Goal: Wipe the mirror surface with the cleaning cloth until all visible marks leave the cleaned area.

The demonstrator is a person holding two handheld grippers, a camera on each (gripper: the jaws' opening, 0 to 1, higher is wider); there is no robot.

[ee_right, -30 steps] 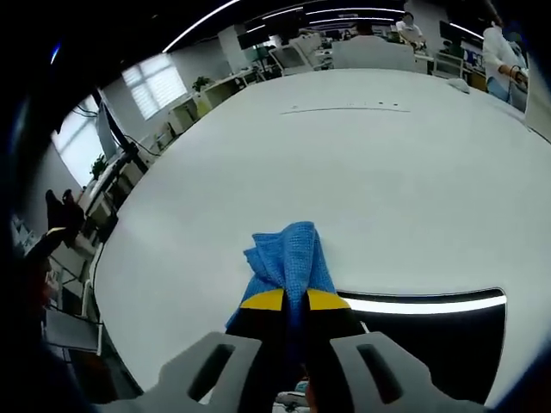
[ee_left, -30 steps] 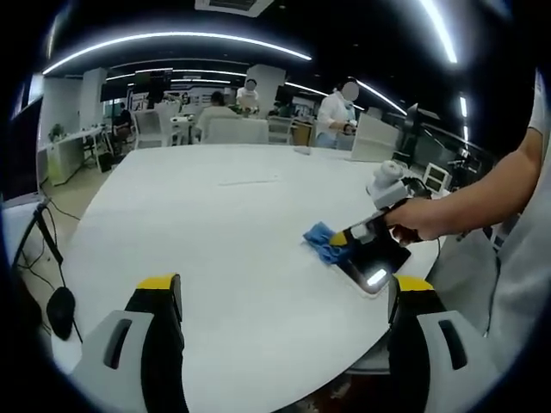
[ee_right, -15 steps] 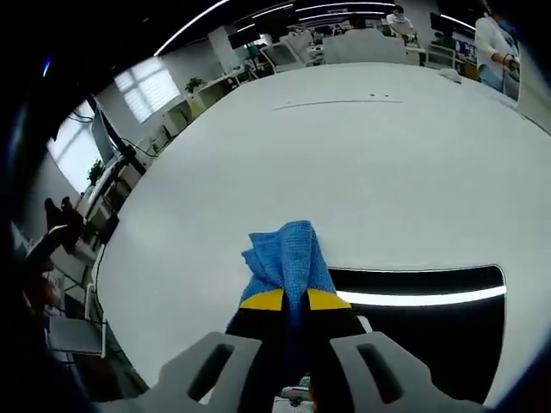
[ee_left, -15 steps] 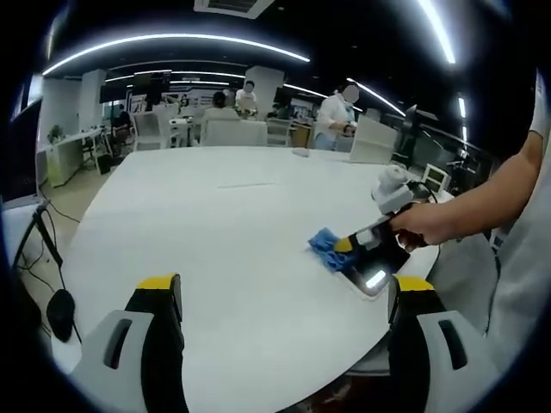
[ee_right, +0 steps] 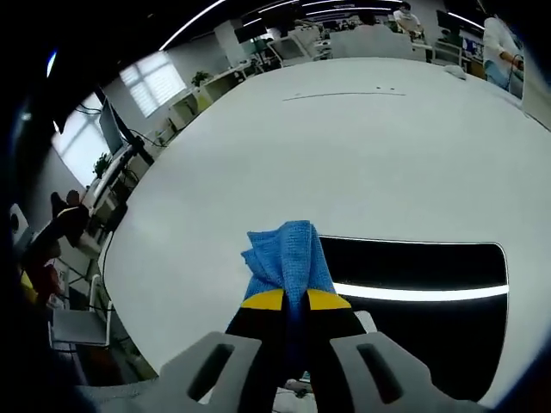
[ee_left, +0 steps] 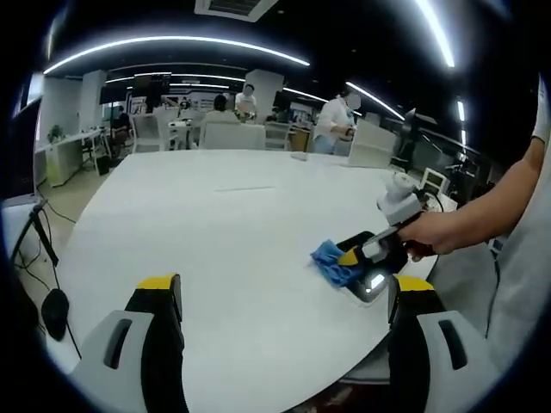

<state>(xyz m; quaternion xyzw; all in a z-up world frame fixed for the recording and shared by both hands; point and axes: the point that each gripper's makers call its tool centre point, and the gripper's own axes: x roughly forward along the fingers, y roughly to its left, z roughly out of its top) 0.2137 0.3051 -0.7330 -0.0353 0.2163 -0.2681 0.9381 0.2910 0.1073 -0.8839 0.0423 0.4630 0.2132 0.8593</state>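
On the white table [ee_right: 387, 155], the mirror [ee_right: 422, 301] lies near the edge, its lower part cut off. Right gripper [ee_right: 291, 301] is clamped on the blue cloth [ee_right: 287, 258], pressed against the mirror's end. Left gripper [ee_left: 280, 297] hovers, jaws wide apart.

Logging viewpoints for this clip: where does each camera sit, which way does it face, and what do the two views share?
Left gripper view: rides the left claw, held open over the white table, looking across it; the person's forearm and hand show at right.
Right gripper view: rides the right claw, looking down along it at the blue cloth it clamps at the mirror edge.
Shared: right claw, blue cloth, mirror, table.
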